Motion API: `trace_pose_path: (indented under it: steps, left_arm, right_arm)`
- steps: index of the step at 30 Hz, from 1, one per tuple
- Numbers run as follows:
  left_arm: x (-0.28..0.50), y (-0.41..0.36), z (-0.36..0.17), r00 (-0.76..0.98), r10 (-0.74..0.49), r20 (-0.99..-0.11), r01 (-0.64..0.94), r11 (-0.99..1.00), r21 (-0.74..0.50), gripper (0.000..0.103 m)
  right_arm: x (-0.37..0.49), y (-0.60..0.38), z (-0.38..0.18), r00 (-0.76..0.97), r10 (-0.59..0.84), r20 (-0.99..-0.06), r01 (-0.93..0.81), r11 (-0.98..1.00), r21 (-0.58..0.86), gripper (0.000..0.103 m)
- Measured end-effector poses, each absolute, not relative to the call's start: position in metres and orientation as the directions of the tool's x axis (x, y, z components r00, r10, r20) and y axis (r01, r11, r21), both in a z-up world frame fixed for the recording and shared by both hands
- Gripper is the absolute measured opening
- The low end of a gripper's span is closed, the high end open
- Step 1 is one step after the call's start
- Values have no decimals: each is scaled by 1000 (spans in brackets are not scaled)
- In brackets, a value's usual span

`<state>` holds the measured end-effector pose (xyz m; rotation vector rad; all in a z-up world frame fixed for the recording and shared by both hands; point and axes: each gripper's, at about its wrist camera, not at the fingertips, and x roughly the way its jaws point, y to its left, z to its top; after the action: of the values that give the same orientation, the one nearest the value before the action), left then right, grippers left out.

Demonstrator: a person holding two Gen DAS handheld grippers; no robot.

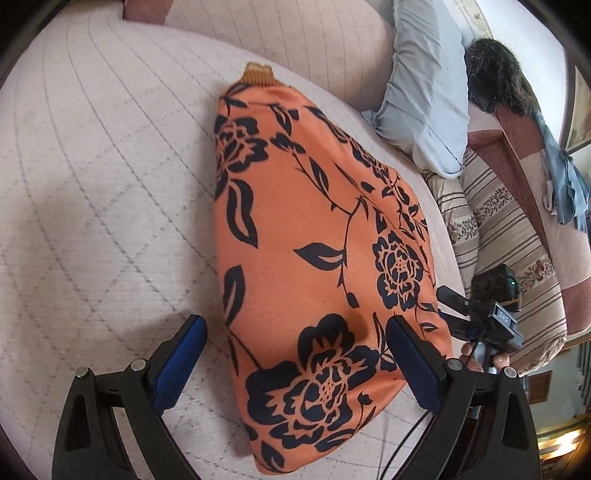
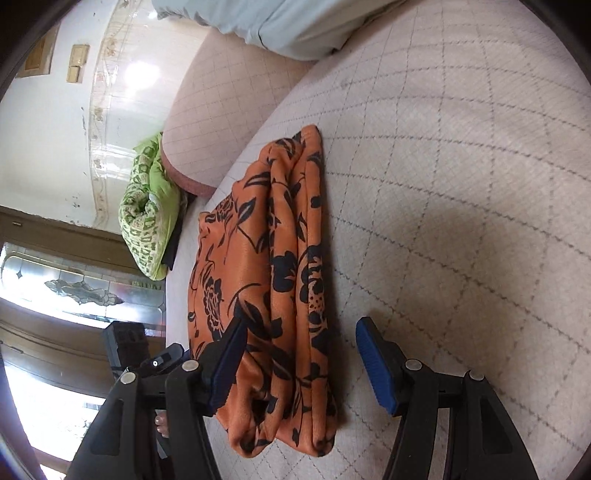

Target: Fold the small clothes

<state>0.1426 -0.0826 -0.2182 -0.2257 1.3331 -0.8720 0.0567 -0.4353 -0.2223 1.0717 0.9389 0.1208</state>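
Quilted sofa cushion [image 1: 92, 184] carries the folded orange floral garment [image 1: 314, 240], long axis running away from both gripper [image 1: 295, 354] pairs, each spread apart, seemingly touching nothing.

Left wrist view: set just behind the left gripper [image 1: 295, 365], looking down and forward along its wide-apart blue fingers, close above the quilted cushion [image 1: 96, 206]. Faces toward the cushion's far edge and the sofa back, with a blue pillow [image 1: 424, 99] at the far right corner.

Right wrist view: set just behind the right gripper [image 2: 299, 365], also close and low, facing along the cushion's [image 2: 461, 184] edge toward a wall and a green bundle [image 2: 147, 218].

Shared by both: the folded orange floral garment [image 1: 317, 236] [image 2: 266, 280], the quilted cushion, the blue pillow [image 2: 280, 26].
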Motion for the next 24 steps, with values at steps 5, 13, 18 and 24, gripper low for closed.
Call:
trace_pose_path:
  steps: [5,13,18,24]
  left_arm:
    - [148,-82,-221,-45,-699,-714,402,642,-653,97]
    - [140,-99,-221,-53,-707,-705,453,612,-649,97]
    - [136,-102,-220,-18,-701,-713,468,625,-625,97]
    - [132,-102,-219,49,-661,-749,495,667,-556,68]
  right_arm:
    - [65,-435,-230,611,547,-573,317,494,810,66]
    - [80,-420,-234,608,612,-506,240,465,852,69]
    - [93,-390,-226,589,592,-550,190,560,806,70]
    - [96,-377,-217,579,509,-637,218,656,723,54]
